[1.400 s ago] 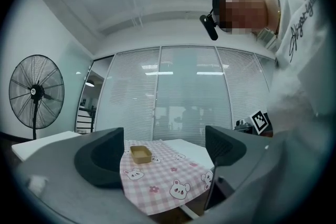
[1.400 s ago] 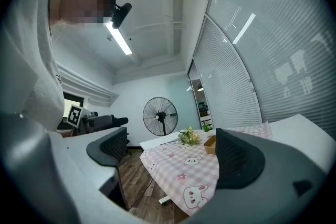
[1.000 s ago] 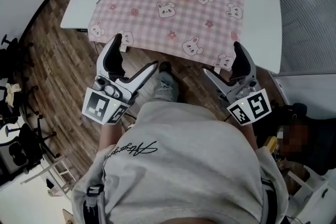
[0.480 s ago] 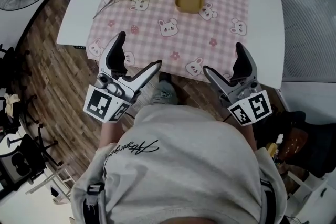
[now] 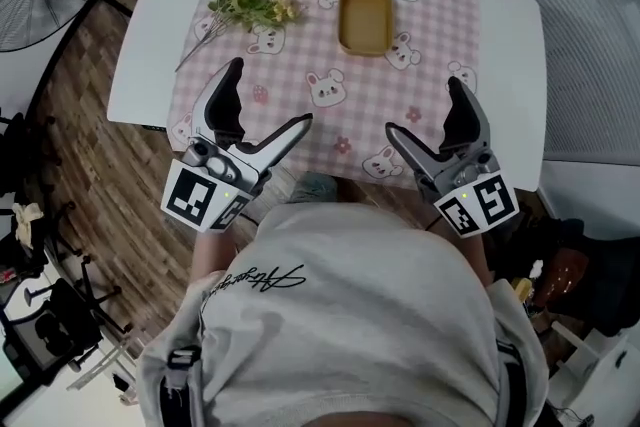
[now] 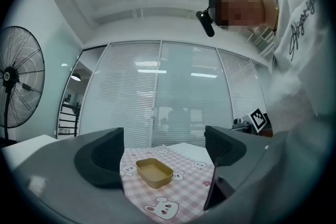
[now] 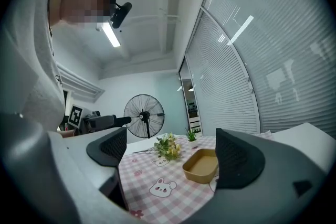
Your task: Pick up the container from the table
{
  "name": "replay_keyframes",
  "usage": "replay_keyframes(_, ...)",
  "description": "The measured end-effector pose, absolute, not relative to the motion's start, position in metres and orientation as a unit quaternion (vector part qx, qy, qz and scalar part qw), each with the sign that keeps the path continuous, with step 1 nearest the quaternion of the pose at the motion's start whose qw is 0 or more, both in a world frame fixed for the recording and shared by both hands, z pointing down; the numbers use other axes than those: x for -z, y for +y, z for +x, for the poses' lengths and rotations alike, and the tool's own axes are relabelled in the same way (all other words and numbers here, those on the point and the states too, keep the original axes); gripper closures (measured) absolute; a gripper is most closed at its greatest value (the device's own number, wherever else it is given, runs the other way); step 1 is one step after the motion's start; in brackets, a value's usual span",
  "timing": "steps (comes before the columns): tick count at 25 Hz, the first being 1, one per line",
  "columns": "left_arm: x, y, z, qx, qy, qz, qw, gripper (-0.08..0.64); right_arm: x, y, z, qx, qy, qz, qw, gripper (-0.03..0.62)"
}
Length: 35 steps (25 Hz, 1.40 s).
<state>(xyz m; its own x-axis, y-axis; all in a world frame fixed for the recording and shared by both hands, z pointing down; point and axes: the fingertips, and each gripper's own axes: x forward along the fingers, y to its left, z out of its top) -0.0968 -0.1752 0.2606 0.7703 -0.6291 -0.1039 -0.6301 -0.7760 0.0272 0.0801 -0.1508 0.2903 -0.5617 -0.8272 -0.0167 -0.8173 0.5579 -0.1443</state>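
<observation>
On pink bunny cloth (image 5: 300,55): container (image 5: 365,20) | shirt script (image 5: 255,283) unreadable

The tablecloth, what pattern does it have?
The tablecloth has pink checks with white bunnies; head view shows it best.

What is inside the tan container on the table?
The container looks empty: only its bare floor shows from above. In both gripper views its near wall hides part of that floor.

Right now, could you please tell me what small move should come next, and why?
Probably reach the right gripper forward and a little left toward the container. Both it and the left gripper are open and empty over the near edge of the table, while the container sits farther across, nearer the right one.
</observation>
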Motion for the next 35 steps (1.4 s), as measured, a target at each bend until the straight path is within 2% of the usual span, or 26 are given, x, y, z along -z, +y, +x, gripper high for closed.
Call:
replay_keyframes(21,-0.268,-0.274,-0.097,-0.03,0.262,-0.965,0.007,0.092,-0.29,-0.232,0.071,0.054,0.854,-0.517,0.031,0.078)
replay_keyframes(35,-0.268,-0.278,-0.064,-0.028,0.271,-0.962,0.001,0.092,-0.292,-0.244,0.087,0.048,0.876,-0.48,0.013,0.078)
